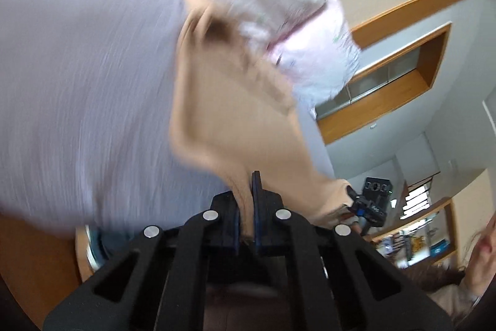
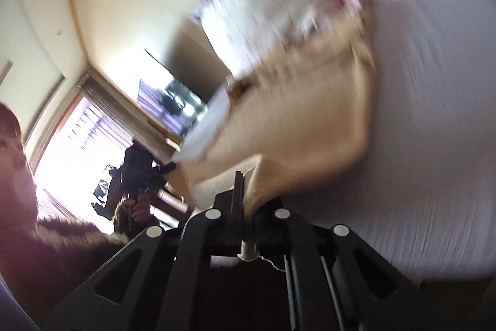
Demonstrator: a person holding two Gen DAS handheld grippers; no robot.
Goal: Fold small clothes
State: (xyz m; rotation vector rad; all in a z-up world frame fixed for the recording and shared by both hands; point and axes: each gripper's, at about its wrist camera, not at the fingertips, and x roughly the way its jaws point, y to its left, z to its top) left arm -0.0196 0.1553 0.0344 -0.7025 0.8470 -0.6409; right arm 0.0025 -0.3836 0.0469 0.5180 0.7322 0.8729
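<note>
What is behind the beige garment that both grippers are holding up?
Behind the beige garment held by the left gripper and right gripper lie a pale lavender sheet and a white-pink patterned cloth. Whatever the garment covers stays hidden; blur hides finer detail.

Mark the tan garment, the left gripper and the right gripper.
tan garment [image 1: 235, 114], left wrist view, middle of the hanging cloth
left gripper [image 1: 249, 191], left wrist view, between fingertips
right gripper [image 2: 245, 191], right wrist view, between fingertips

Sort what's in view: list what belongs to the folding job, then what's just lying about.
Job:
- beige garment
- left gripper, shut on it
- right gripper, shut on it

Lying about:
- pale lilac sheet
- pink-and-white printed cloth
</note>
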